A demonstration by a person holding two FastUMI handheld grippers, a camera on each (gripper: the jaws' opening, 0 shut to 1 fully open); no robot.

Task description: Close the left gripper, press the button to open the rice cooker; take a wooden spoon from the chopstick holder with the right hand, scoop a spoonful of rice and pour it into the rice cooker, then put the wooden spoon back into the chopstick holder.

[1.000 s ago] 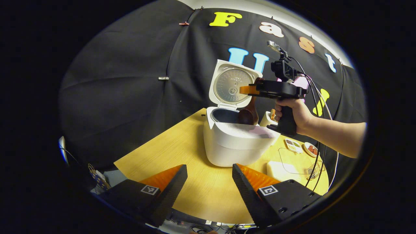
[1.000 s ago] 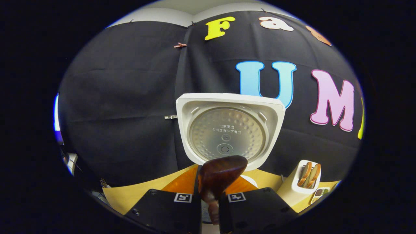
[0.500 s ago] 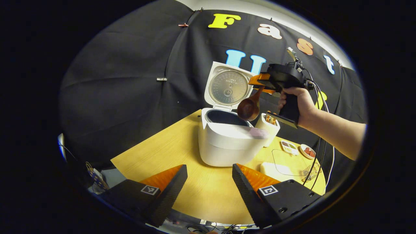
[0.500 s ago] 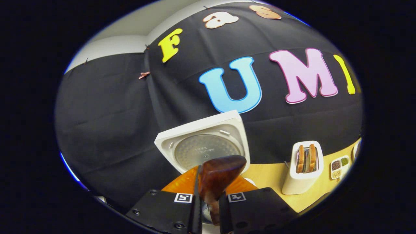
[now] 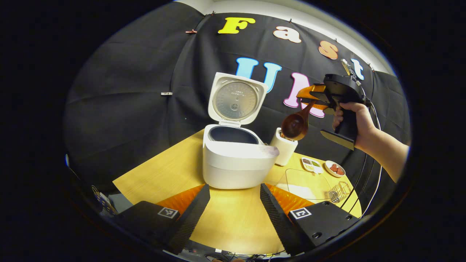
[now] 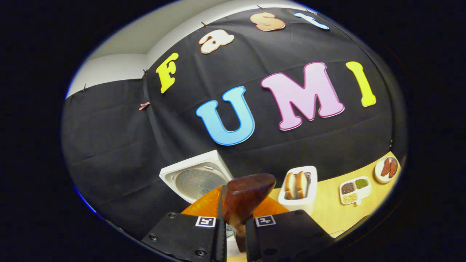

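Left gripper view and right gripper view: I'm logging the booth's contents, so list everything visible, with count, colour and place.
rice cooker: one, white, lid up, mid-table
wooden spoon: one, dark brown, held above the holder
chopstick holder: one, white, right of the cooker, utensils inside
divided dish: one, white, three fillings, right of the holder
small plate: one, white, red pieces, far right
clear board: one, transparent, front right
wire basket: one, metal, table's right edge
table: one, light wood
left tongs: open, low over the table's near edge
right tongs: shut on the spoon's handle
hand: one, gripping the right tongs' handle
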